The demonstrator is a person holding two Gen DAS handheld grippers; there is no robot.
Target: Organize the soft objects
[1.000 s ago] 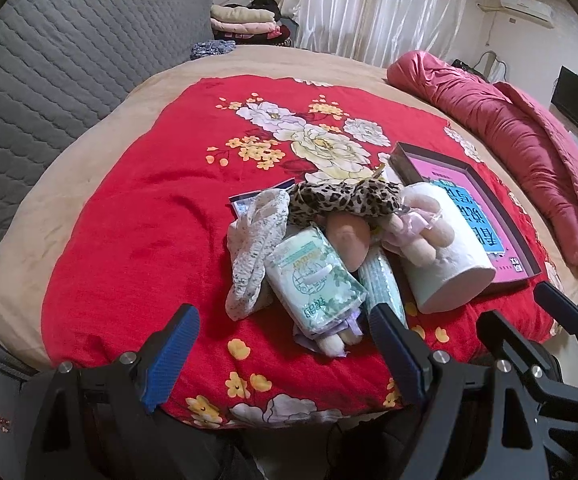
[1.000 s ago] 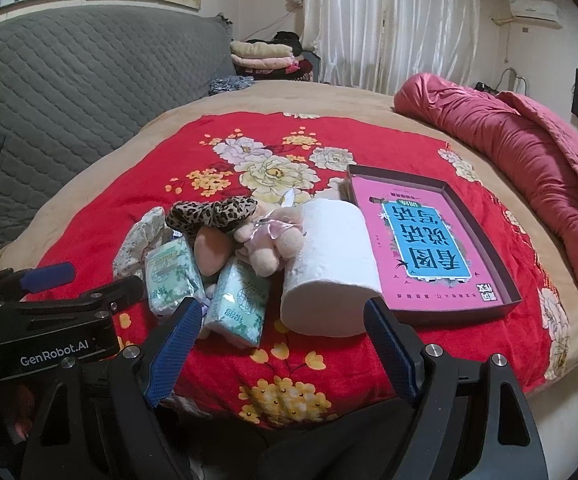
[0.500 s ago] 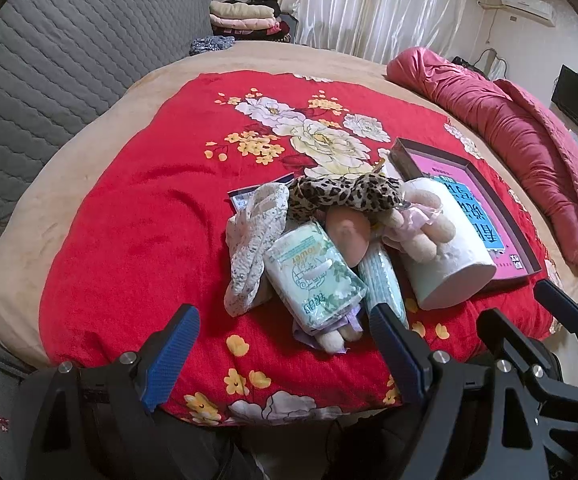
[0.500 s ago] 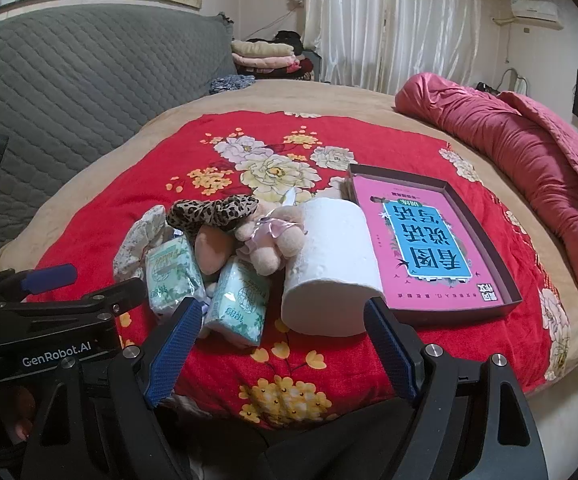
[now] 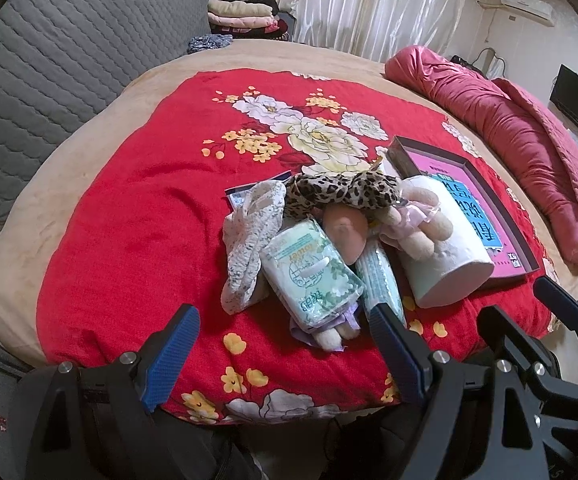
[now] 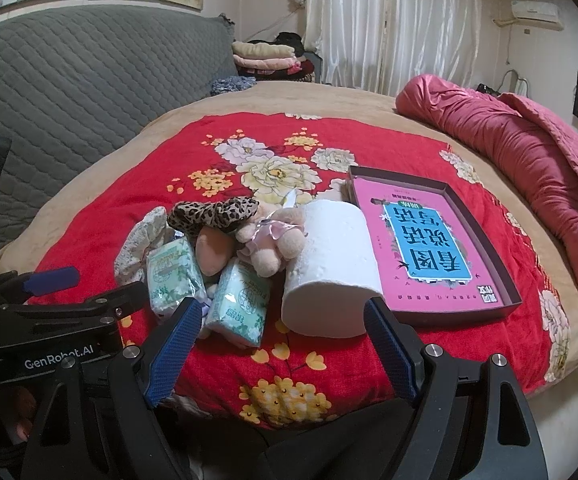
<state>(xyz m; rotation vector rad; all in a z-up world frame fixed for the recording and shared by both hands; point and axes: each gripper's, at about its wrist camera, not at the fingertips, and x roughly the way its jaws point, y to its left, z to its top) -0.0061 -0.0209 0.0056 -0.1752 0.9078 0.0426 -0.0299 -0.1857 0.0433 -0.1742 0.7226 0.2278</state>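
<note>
Heap of soft objects at the near middle of a red floral blanket [image 5: 121, 216] spread over a bed. Contents: white toilet paper roll [image 6: 331, 268], lying on its side, touching the near left corner of a shallow dark box lid [image 6: 485, 236] with a pink and blue printed sheet inside; small beige plush doll in a pink dress [image 6: 273, 240], leaning on the roll; leopard-print fabric piece [image 5: 341, 194], draped across the top of the heap; peach-coloured soft item [image 5: 347, 232] beneath it, kind not discernible; two green-and-white tissue packs, one [image 5: 313, 276] uppermost at the left, the other [image 6: 239, 300] beside the roll; pale patterned cloth [image 5: 249, 248] hanging off the heap's left edge. Rolled pink quilt [image 6: 529, 168] along the bed's right side, well apart from the heap. Left gripper [image 5: 285, 344]: blue-padded jaws spread wide, empty, hovering at the bed's near edge before the heap. Right gripper [image 6: 279, 348]: jaws likewise apart, empty, facing the roll and the nearer tissue pack.
</note>
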